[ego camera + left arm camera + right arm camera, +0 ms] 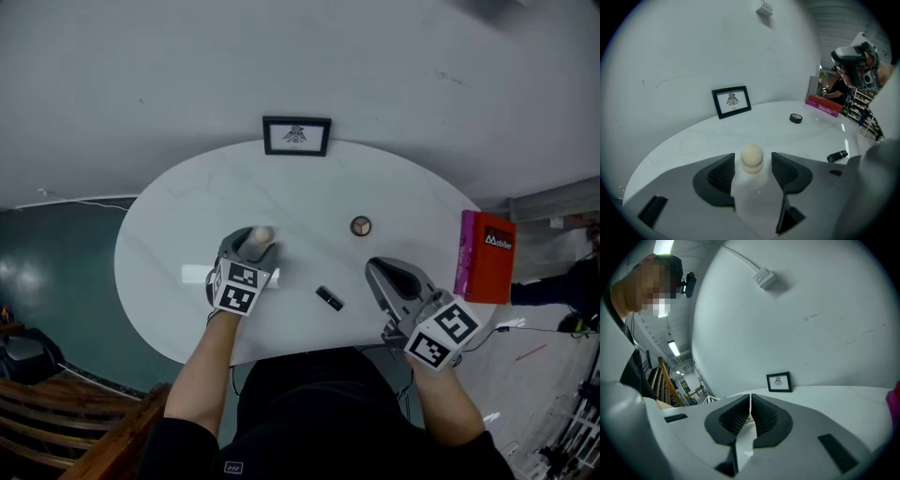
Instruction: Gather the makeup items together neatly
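A beige makeup sponge point(263, 234) stands upright on the white oval table point(178, 216). In the left gripper view the sponge point(752, 155) sits between the jaws with a small gap on each side. My left gripper point(249, 242) point(752, 161) is open around it. A round dark compact point(361, 226) point(796, 118) lies further back on the right. A short black tube point(329, 298) point(837, 155) lies near the front edge between the grippers. My right gripper point(379, 272) point(750, 409) is shut, holds nothing and hovers at the table's front right.
A black picture frame point(296, 136) point(731, 101) point(778, 381) stands at the table's far edge against the wall. A red and pink book point(487, 255) point(825, 104) lies at the right edge. A pale flat strip point(195, 275) lies left of the left gripper.
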Tool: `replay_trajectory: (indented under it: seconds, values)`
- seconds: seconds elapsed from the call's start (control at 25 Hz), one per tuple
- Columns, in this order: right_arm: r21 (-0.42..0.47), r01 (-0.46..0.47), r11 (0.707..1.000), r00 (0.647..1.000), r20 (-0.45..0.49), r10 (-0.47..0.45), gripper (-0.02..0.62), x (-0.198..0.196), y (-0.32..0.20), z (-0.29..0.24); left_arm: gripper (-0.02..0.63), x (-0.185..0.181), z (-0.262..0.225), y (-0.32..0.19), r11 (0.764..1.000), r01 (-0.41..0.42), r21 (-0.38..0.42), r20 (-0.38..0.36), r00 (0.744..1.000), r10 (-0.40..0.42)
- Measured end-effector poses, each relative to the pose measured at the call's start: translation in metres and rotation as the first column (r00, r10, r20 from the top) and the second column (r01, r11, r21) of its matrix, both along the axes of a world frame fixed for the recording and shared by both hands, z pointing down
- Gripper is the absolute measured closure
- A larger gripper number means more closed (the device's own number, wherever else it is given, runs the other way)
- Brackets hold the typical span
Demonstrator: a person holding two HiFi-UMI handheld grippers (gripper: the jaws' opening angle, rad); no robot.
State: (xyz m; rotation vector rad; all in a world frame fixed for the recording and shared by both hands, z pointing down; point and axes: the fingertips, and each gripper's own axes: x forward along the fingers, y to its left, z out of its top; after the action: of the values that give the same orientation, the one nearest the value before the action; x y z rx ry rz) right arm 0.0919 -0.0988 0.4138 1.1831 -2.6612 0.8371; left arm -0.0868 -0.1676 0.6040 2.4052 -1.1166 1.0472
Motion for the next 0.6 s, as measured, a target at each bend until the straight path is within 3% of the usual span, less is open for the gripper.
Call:
replay_trajectory:
  seconds: [0.24, 0.36, 0.6]
  values:
    - [0.019, -0.013, 1.000, 1.000, -0.006, 0.013, 0.560, 0.002, 0.006, -0.008, 0.347, -0.008, -0.020, 0.012, 0.999, 0.029, 0.016, -0.025, 0.999, -0.029]
    - [0.023, -0.010, 1.000, 0.999, -0.030, 0.011, 0.558, 0.001, 0.011, -0.007, 0.351, -0.011, -0.045, 0.018, 0.997, 0.042, 0.064, -0.058, 0.998, -0.038]
    - [0.045, -0.025, 0.999, 0.998, -0.064, 0.028, 0.557, 0.000, 0.019, -0.014, 0.455, -0.005, -0.111, 0.039, 0.983, 0.033, 0.181, -0.164, 0.986, -0.003]
